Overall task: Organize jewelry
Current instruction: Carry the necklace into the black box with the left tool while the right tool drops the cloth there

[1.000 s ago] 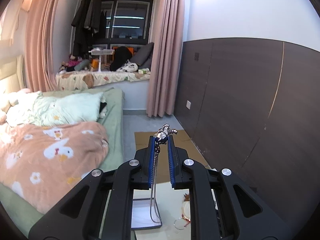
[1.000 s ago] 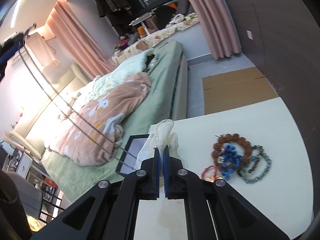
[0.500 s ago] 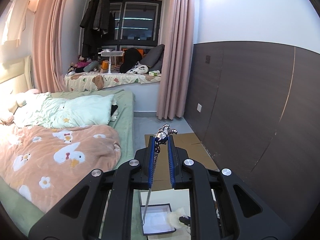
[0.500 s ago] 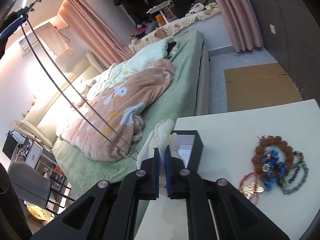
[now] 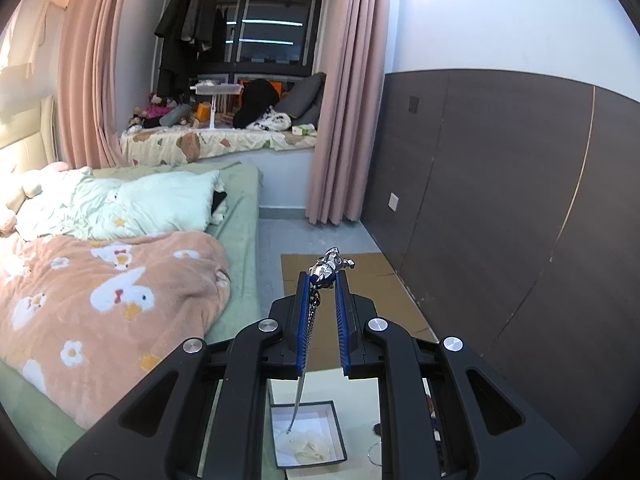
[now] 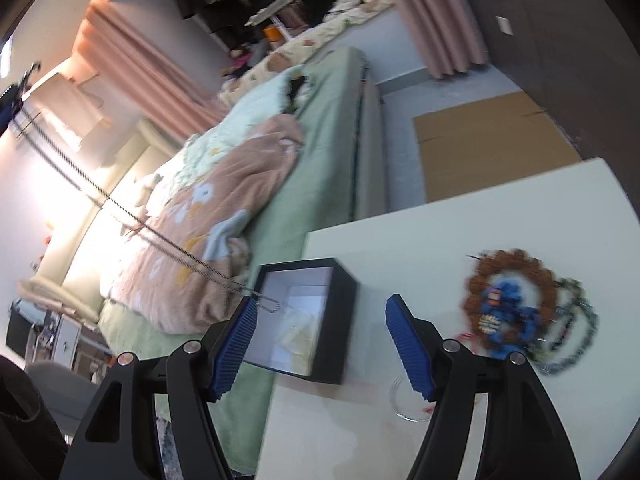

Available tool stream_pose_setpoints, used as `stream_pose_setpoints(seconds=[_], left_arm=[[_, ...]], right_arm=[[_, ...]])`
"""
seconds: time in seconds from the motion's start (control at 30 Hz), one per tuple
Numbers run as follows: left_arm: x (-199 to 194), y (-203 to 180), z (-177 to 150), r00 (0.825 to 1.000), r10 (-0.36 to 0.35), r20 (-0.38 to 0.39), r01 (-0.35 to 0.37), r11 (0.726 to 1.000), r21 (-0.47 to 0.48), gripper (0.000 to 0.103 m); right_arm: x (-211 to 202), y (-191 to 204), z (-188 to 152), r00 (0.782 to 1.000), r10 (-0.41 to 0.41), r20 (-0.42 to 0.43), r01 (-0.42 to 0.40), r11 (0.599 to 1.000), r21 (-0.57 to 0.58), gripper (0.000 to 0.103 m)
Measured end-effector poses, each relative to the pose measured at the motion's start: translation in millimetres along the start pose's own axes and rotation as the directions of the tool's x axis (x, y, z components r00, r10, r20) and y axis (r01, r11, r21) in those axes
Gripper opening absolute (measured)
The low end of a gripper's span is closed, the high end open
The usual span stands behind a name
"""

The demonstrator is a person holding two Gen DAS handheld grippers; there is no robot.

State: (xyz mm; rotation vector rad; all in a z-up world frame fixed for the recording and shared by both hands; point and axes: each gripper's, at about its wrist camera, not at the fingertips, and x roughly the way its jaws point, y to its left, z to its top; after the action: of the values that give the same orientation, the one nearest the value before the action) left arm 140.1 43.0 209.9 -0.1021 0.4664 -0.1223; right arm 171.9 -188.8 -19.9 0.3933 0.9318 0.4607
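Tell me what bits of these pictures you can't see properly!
- Bracelets, right wrist view: blurred by motion, so their beads can't be told apart.
- Black box, left wrist view: its sides are hidden behind the left gripper's fingers.
- Necklace chain, right wrist view: its top end, at the picture's left edge, is too small to make out.
- Clear ring, right wrist view: partly behind a finger.

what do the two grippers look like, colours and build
Both match: the left gripper and right gripper have glossy black plastic arms with cut-out openings and round silver bolt heads at the joints. The jaws are lined with blue ribbed pads. No cables, markings or sleeves are visible.
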Motion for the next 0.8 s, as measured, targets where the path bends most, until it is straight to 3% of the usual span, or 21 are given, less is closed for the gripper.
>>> stream_pose_setpoints(seconds=[0.33,0.6,0.7,0.73,0.77,0.8], left_arm=[[32,-4,-44,0.997,0.015,-0.078,-0.017,1.0,-0.026,0.013],[67,4,-105,0.984,0.019,-0.179,-0.036,0.995,-0.095,0.014],[79,6,-131,0.977,0.007,-0.214,-0.038,0.99,-0.139,0.015],[82,6,-138,0.975,0.005,-0.223,-0.038,0.988,-0.148,0.029],[85,7,-144,0.974,0.003,-0.228,-0.04,0.987,-0.157,0.051],[87,7,-151,0.974,0.006,-0.226,-0.044,0.985,-0.164,0.057]], right_arm=[[-42,-41,-5,0.997,-0.06,0.041,0.057,0.996,0.072,0.067],[-77,-70,-10,0.992,-0.096,0.082,0.086,0.989,0.122,0.068],[-86,-77,-14,0.989,-0.115,0.092,0.103,0.987,0.126,0.074],[-90,-79,-15,0.988,-0.121,0.097,0.109,0.986,0.125,0.077],[-92,-81,-16,0.987,-0.126,0.099,0.113,0.986,0.124,0.079],[-94,-83,-17,0.986,-0.129,0.101,0.116,0.985,0.124,0.079]])
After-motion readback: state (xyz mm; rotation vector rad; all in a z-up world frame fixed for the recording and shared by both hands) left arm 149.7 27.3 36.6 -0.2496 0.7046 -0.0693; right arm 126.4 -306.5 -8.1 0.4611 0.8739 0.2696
